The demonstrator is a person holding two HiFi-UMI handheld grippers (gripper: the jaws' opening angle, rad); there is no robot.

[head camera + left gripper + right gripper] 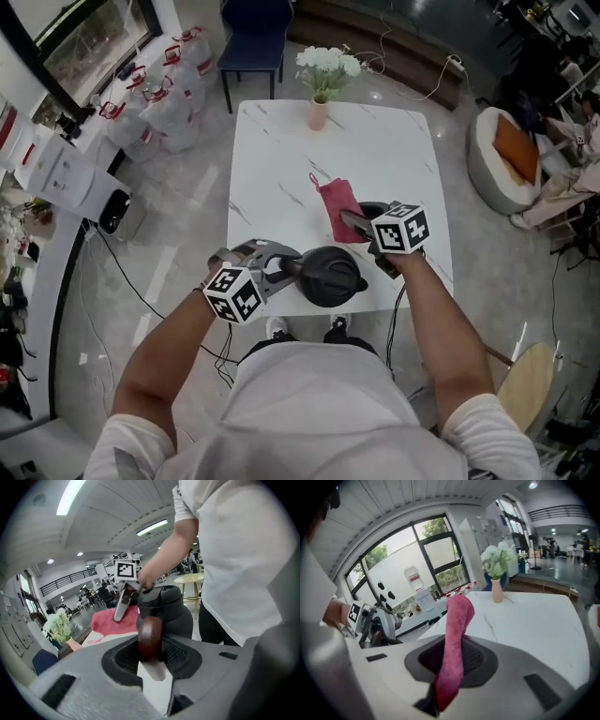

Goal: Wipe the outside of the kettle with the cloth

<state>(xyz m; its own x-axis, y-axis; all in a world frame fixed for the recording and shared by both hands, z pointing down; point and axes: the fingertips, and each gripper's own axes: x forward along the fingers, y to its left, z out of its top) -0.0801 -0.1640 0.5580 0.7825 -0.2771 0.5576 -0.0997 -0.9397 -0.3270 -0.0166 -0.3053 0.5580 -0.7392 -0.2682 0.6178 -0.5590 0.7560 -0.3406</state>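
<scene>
A black kettle (328, 277) stands near the front edge of the white marble table (375, 150). My left gripper (286, 265) is shut on its brown wooden handle (150, 639), which sits between the jaws in the left gripper view, with the kettle body (171, 609) just beyond. My right gripper (352, 223) is shut on a pink cloth (337, 206). It hovers just behind the kettle, and the cloth trails onto the table. In the right gripper view the cloth (454, 634) stands up from between the jaws.
A pink vase of white flowers (321, 94) stands at the table's far edge, with a blue chair (255, 37) behind it. A black round thing (373, 208) lies by the right gripper. White bags (164, 94) sit on the floor at left, a wooden stool (527, 380) at right.
</scene>
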